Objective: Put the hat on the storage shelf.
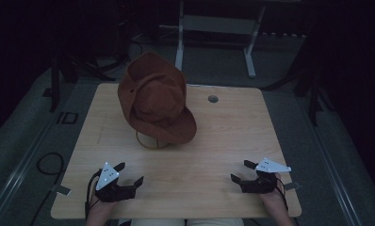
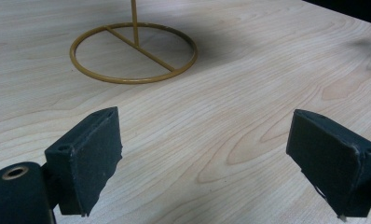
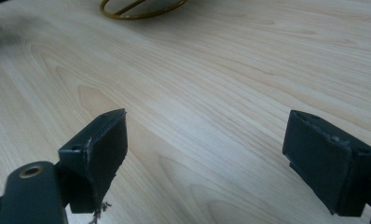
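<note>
Brown hat on wire stand, both grippers idle at near edge

Brown felt-like brimmed hat (image 1: 156,100) sits tilted on a gold wire stand (image 2: 133,52) with ring base and crossbar, left of centre on the pale wood-grain table (image 1: 223,141). Left gripper (image 1: 129,175) and right gripper (image 1: 240,172) rest near the near edge, well apart, jaws spread wide, holding nothing; bare tabletop lies between them and the stand

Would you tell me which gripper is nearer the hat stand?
The left gripper: the stand's ring base sits left of the table's middle, farther from the right gripper.
</note>
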### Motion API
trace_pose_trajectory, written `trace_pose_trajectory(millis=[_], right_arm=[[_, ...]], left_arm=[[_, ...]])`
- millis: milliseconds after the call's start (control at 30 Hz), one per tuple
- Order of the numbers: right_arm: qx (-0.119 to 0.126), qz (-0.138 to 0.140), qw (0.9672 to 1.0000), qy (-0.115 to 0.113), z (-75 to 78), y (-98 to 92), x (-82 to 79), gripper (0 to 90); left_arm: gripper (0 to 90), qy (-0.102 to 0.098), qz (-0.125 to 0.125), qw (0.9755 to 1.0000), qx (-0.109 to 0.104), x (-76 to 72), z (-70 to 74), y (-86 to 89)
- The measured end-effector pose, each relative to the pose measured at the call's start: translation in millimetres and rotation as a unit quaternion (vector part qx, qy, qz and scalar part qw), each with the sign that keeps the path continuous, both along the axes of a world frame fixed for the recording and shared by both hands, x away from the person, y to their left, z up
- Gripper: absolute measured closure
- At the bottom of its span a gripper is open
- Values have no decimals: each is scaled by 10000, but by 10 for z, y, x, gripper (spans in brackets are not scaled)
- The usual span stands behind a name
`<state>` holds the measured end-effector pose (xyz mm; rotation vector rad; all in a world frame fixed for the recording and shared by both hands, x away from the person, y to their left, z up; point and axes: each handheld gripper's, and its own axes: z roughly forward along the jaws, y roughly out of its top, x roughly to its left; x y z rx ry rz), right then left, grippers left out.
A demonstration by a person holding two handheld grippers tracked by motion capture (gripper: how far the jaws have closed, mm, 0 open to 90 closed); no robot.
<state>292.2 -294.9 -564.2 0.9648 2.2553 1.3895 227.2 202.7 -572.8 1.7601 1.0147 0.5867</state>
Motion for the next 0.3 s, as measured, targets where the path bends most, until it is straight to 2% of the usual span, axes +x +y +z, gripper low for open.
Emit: trace_pose_trajectory(millis=[67,300], right_arm=[[78,-40,10000,-24,0,-9,6,137],[-87,-49,9999,-76,-18,17,10,137]], left_arm=[[110,-8,-11,10000,12,0,-1,-3],[110,-5,-19,10000,23,-3,-5,-11]])
